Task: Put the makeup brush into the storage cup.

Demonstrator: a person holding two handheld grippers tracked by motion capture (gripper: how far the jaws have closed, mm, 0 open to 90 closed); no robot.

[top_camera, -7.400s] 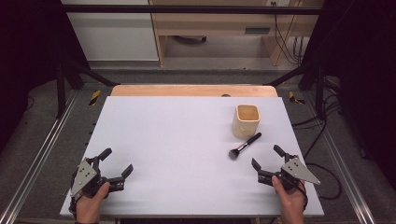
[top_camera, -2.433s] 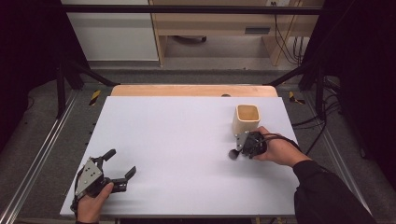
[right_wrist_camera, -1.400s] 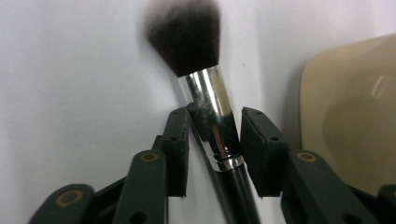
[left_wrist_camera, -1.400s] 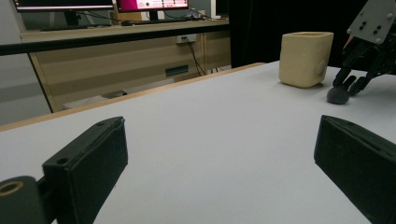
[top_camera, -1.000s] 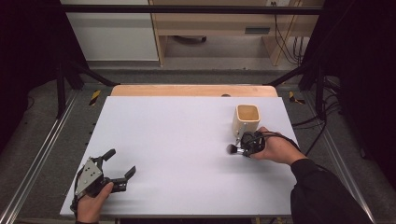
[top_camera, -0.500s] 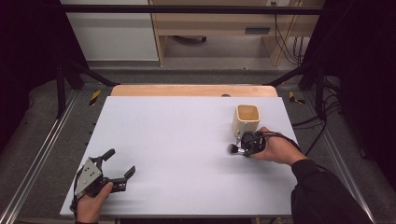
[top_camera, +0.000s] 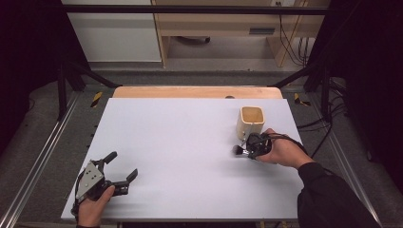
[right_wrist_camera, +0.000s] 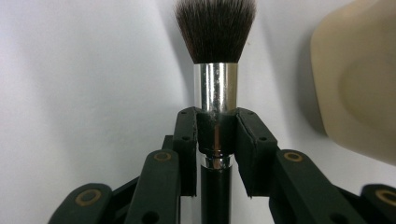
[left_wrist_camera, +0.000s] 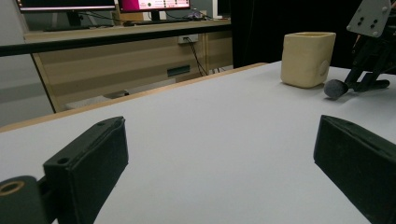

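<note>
From above, the right gripper (top_camera: 248,148) sits just beside the squarish beige cup (top_camera: 250,121) on the matte white table (top_camera: 190,137), holding a makeup brush (top_camera: 237,150). The left gripper (top_camera: 121,167) rests near the front-left corner. Its own view has the blocky black jaws spread wide, nothing between. In the right gripper view, the jaws pinch the brush's shiny metal ferrule (right_wrist_camera: 215,91), with soft dark bristles (right_wrist_camera: 215,28) fanning out past it.
</note>
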